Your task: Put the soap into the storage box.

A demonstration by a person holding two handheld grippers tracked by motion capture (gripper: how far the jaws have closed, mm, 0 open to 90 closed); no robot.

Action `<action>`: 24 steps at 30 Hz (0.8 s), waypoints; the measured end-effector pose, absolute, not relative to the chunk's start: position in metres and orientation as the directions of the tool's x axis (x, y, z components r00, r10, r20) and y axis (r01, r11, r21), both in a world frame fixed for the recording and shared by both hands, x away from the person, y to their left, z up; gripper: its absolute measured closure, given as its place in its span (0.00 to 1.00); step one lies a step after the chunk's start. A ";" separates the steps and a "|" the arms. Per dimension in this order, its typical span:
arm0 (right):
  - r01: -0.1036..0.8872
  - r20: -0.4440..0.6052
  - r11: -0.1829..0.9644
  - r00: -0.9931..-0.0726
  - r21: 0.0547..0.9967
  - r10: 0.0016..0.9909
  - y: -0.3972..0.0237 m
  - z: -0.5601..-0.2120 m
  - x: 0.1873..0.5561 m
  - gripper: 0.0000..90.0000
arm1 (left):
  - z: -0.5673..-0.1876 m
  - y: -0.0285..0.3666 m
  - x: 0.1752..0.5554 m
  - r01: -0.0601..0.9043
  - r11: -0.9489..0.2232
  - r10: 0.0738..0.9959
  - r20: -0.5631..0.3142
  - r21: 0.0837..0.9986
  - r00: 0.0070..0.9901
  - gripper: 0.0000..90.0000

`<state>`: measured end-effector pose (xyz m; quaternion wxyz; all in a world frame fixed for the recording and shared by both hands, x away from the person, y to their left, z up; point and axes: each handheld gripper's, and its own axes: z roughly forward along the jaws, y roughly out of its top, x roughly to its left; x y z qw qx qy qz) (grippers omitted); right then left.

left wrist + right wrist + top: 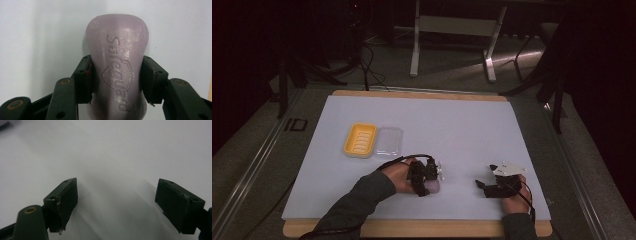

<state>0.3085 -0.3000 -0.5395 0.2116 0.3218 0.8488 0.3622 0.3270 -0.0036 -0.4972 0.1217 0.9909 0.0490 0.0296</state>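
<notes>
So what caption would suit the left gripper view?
Left gripper clamped on the waist of a pale purple soap bar lying on the white table.

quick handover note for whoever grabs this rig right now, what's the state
Left gripper: shut on the soap, pads on both its sides; the bar lies on the white mat at the near side.
Right gripper: open, nothing between the jaws, resting on the mat to the right.
Yellow dish and clear lid lie side by side at the mat's far left, lid off, dish without soap.
Done: soap gripped.
Left, most likely: lift the soap, set it in the dish, perhaps put the lid on.
</notes>
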 end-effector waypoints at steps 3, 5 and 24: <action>0.392 -0.127 0.531 -0.703 0.751 0.699 -0.300 -0.539 0.308 0.20 | -0.495 -0.001 0.329 0.104 -0.964 0.119 0.048 0.243 0.992 0.55; 0.391 -0.128 0.532 -0.704 0.751 0.699 -0.300 -0.539 0.308 0.20 | -0.493 0.002 0.331 0.112 -0.964 0.128 0.053 0.241 0.990 0.55; 0.389 -0.132 0.532 -0.702 0.752 0.700 -0.299 -0.540 0.308 0.20 | -0.484 0.023 0.340 0.206 -0.942 0.228 0.057 0.264 0.972 0.55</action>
